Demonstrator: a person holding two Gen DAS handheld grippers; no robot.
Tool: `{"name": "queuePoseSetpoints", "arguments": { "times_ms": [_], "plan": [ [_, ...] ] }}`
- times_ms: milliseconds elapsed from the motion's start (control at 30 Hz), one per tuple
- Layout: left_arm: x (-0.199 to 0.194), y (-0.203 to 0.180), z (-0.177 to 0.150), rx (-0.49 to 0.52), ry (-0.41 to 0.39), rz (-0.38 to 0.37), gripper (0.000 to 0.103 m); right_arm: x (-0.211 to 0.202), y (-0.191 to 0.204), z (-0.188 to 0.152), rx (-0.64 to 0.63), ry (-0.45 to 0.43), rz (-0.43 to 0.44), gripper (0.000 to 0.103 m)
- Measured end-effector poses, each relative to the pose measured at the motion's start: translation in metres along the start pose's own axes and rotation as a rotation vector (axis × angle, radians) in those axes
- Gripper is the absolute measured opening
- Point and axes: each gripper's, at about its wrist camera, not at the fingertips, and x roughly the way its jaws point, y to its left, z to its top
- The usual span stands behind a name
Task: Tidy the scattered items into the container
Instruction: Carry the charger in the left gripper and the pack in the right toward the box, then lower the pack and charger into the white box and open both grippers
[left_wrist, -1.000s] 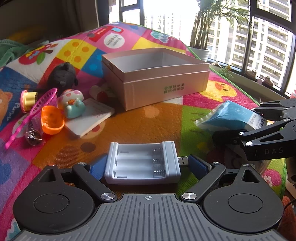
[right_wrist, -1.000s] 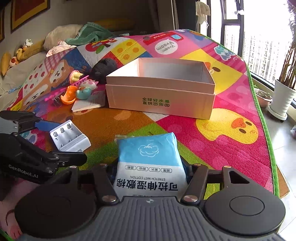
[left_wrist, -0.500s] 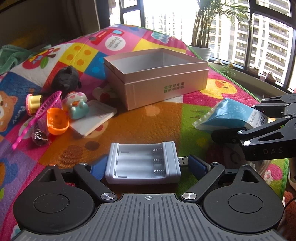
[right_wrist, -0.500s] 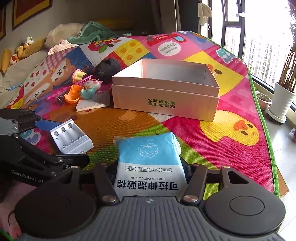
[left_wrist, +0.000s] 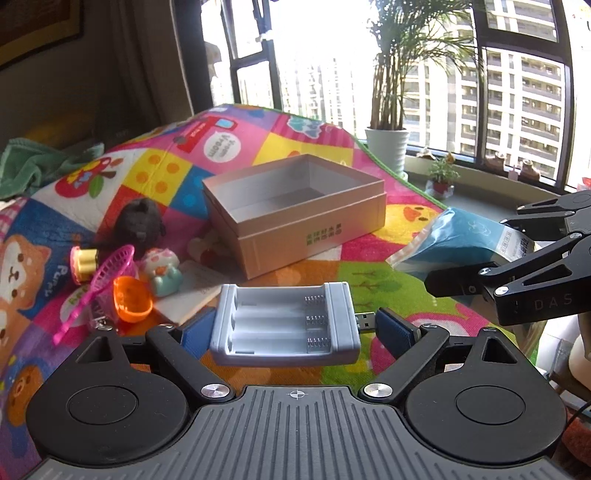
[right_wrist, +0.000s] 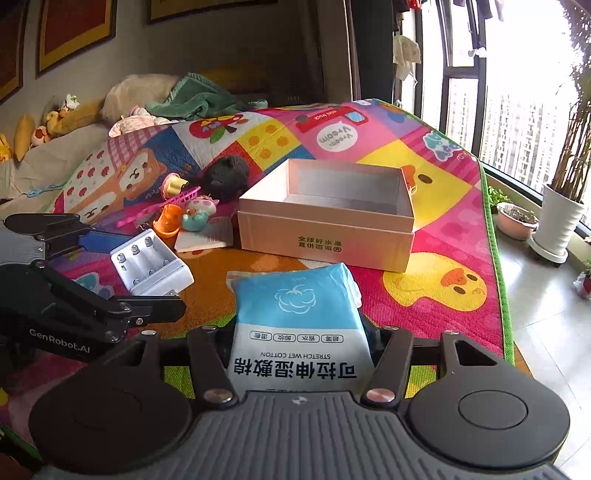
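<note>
The left gripper (left_wrist: 291, 325) stands wide, its two blue pads pressed on the ends of a pale grey plastic battery charger (left_wrist: 286, 325) with three empty slots – the charger lies crosswise between them, its USB plug sticking out to the right, and it hangs clear of the colourful patchwork play mat (left_wrist: 155, 173). The right gripper (right_wrist: 299, 347) is about half closed and clamps a blue and white soft pack of wet cotton wipes (right_wrist: 299, 314) by its near end; the pack juts forward, printed side up.

The open pinkish cardboard box (left_wrist: 295, 218) – the container – sits on the mat beyond both grippers, towards the far side, and nothing shows inside it. To its left lies a scatter: a dark grey plush toy (left_wrist: 138, 225), a pink plastic net scoop (left_wrist: 110, 273), an orange plastic egg half (left_wrist: 133, 299), a small pastel figurine (left_wrist: 164, 271), a yellow and pink spool-shaped toy (left_wrist: 83, 264) and a flat white card or booklet (left_wrist: 192, 291) just beside the box's left near corner. From the right wrist view the left gripper shows at the left edge with the charger (right_wrist: 151, 266) in its hold.
</note>
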Motion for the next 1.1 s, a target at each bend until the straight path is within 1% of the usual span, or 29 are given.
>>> {"name": "queuePoseSetpoints", "arguments": {
  "times_ms": [133, 233, 367, 433, 500, 533, 567, 600, 633, 667, 733, 833, 933, 1000, 1033, 1100],
  "plan": [
    [0.008, 0.004, 0.016, 0.000, -0.030, -0.005, 0.094, -0.001, -0.014, 0.015, 0.030, 0.002, 0.004, 0.057],
    [0.024, 0.016, 0.039, -0.020, -0.056, -0.025, 0.094, 0.004, -0.028, 0.040, 0.042, -0.022, 0.007, 0.057],
    [0.052, 0.033, 0.077, -0.035, -0.131, -0.036, 0.094, 0.024, -0.051, 0.098, 0.095, -0.087, 0.041, 0.055],
    [0.073, 0.043, 0.096, -0.063, -0.172, -0.018, 0.095, 0.044, -0.058, 0.130, 0.115, -0.116, 0.050, 0.055],
    [0.095, 0.055, 0.111, -0.120, -0.219, 0.012, 0.097, 0.074, -0.062, 0.161, 0.136, -0.136, 0.061, 0.056],
    [0.106, 0.061, 0.117, -0.137, -0.228, 0.018, 0.098, 0.090, -0.065, 0.174, 0.136, -0.136, 0.076, 0.066],
    [0.115, 0.067, 0.120, -0.150, -0.221, 0.022, 0.098, 0.106, -0.067, 0.183, 0.132, -0.133, 0.076, 0.079],
    [0.123, 0.073, 0.120, -0.168, -0.204, 0.028, 0.099, 0.119, -0.070, 0.188, 0.136, -0.133, 0.049, 0.081],
    [0.128, 0.079, 0.117, -0.191, -0.184, 0.031, 0.100, 0.129, -0.074, 0.189, 0.142, -0.129, 0.016, 0.080],
    [0.129, 0.084, 0.112, -0.212, -0.168, 0.029, 0.100, 0.136, -0.078, 0.187, 0.150, -0.121, 0.003, 0.080],
    [0.126, 0.090, 0.096, -0.233, -0.148, 0.003, 0.101, 0.142, -0.092, 0.170, 0.184, -0.098, 0.005, 0.080],
    [0.122, 0.091, 0.073, -0.247, -0.118, -0.065, 0.102, 0.151, -0.108, 0.137, 0.233, -0.037, -0.013, 0.080],
    [0.130, 0.086, 0.056, -0.278, -0.074, -0.156, 0.102, 0.167, -0.117, 0.113, 0.301, 0.034, -0.023, 0.080],
    [0.135, 0.084, 0.050, -0.284, -0.066, -0.187, 0.102, 0.175, -0.118, 0.105, 0.338, 0.068, -0.001, 0.080],
    [0.136, 0.083, 0.048, -0.288, -0.062, -0.197, 0.102, 0.177, -0.115, 0.102, 0.340, 0.075, 0.006, 0.083],
    [0.138, 0.084, 0.045, -0.298, -0.056, -0.210, 0.102, 0.178, -0.105, 0.104, 0.287, 0.075, -0.008, 0.083]
  ]
}}
